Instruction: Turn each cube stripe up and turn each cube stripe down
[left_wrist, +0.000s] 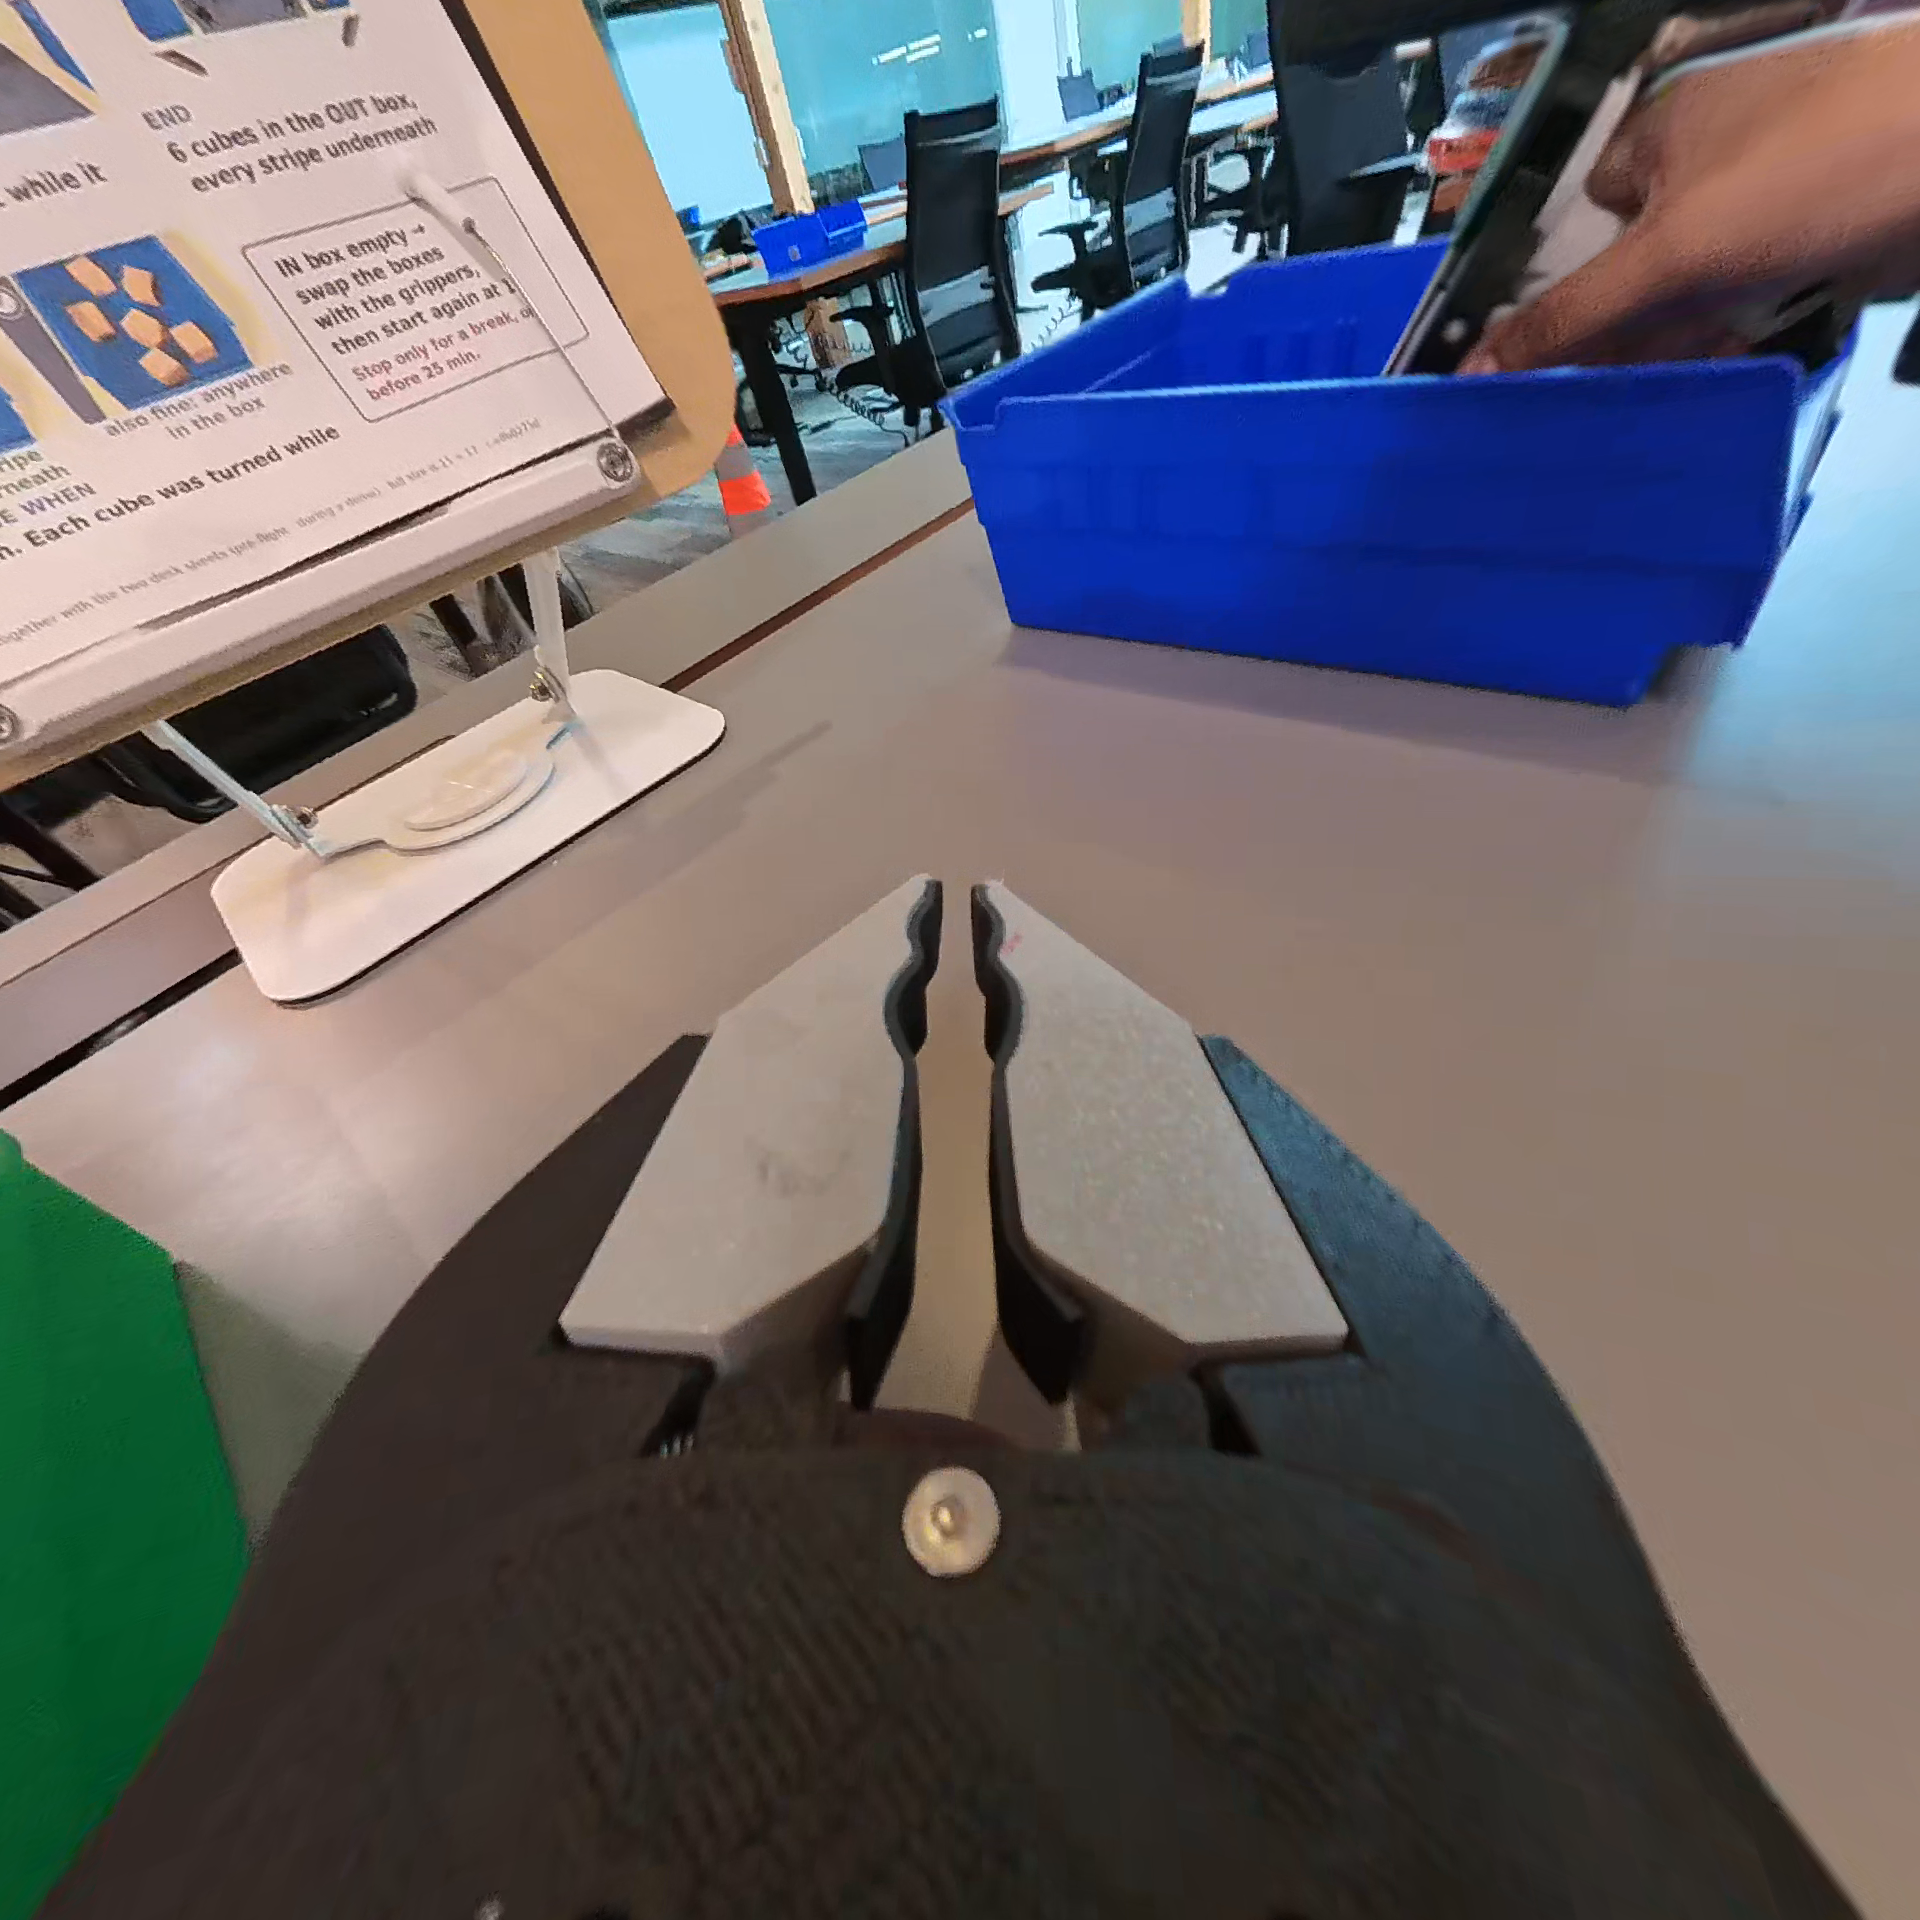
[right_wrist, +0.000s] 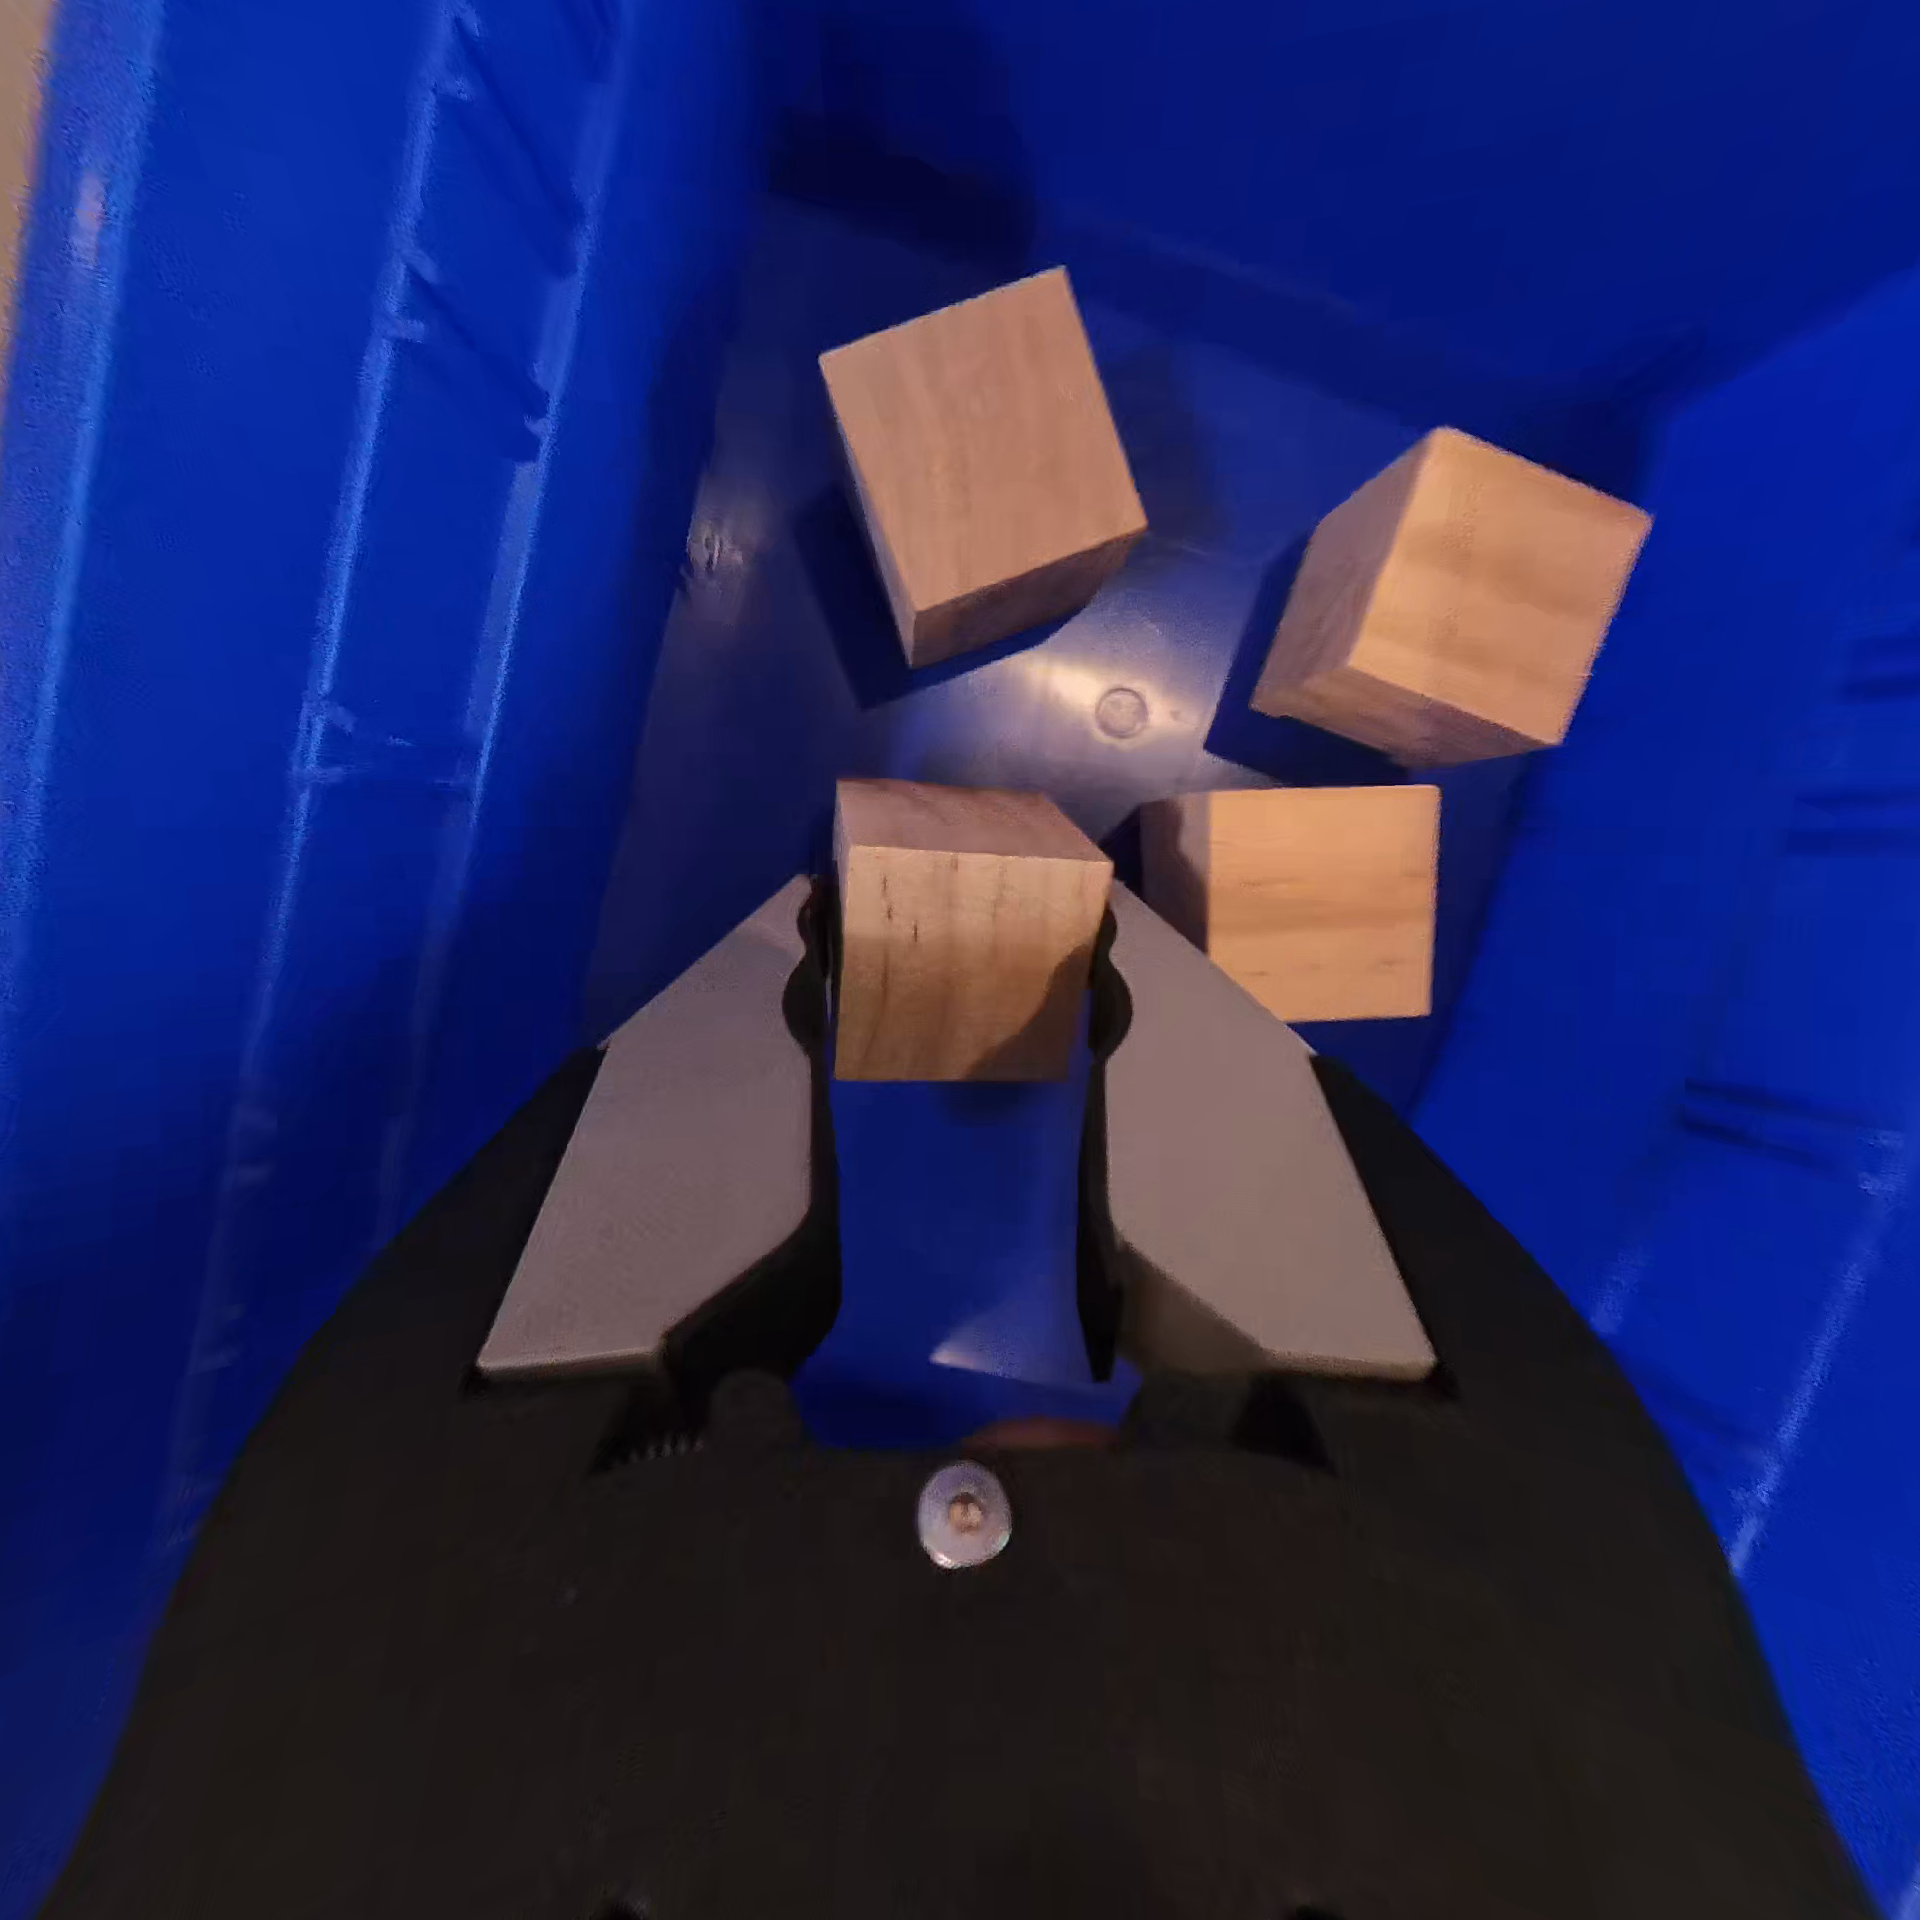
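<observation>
In the right wrist view my right gripper (right_wrist: 961, 904) points down into a blue bin (right_wrist: 312, 727) and is shut on a plain wooden cube (right_wrist: 961, 935), one finger on each side. Three more wooden cubes lie on the bin floor: one beyond it (right_wrist: 982, 462), one at far right (right_wrist: 1455, 603), one next to the held cube (right_wrist: 1325, 899). No stripe shows on any visible face. In the left wrist view my left gripper (left_wrist: 956, 894) is shut and empty, low over the grey table (left_wrist: 1351, 935). The blue bin (left_wrist: 1382, 509) stands ahead to its right, with a hand (left_wrist: 1714, 208) holding the other gripper inside it.
A white instruction sheet on a white stand (left_wrist: 468, 800) stands at the left of the table. Something green (left_wrist: 94, 1507) is at the near left edge. Office desks and black chairs (left_wrist: 956, 239) fill the room beyond the table.
</observation>
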